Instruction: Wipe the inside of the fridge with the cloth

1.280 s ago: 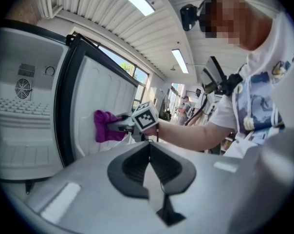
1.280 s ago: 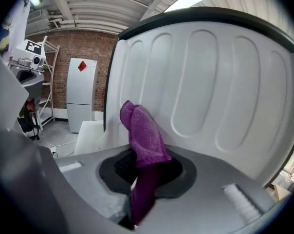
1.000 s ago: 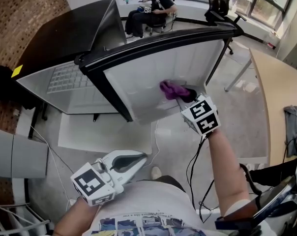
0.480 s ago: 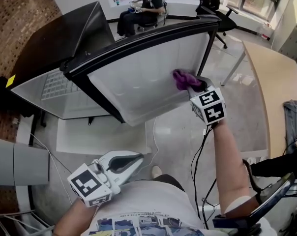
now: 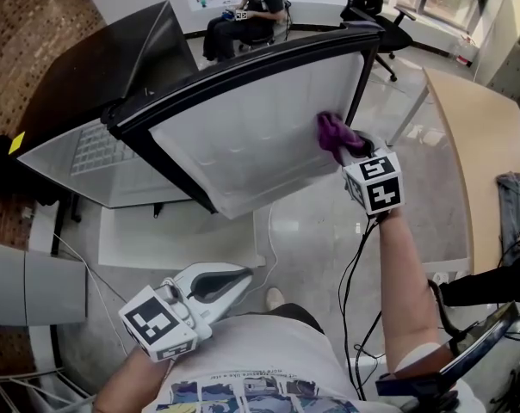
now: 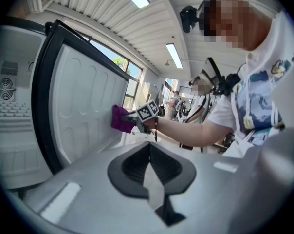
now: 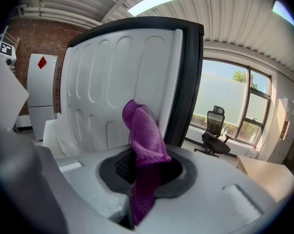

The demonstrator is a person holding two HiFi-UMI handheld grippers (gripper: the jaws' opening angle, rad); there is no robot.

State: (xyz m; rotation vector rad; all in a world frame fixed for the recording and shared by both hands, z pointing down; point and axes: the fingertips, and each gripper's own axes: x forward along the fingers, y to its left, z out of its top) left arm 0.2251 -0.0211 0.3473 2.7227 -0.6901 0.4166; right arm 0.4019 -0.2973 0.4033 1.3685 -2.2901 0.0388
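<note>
Cloth (image 5: 336,132), purple, is resting against the white inner panel of the fridge door (image 5: 243,144) at 1 o'clock, right gripper (image 5: 349,147) clamping it; left gripper (image 5: 241,278) is hanging at 7 o'clock, jaws together, empty.

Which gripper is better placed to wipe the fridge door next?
Right. The right gripper grips the purple cloth against the white ribbed inner door panel; the left gripper hangs low, far from it, shut and empty.

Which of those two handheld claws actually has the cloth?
The right gripper, raised against the inside of the fridge door, jaws clamped on the purple cloth. The left gripper sits low by the person's waist, jaws together, empty.
</note>
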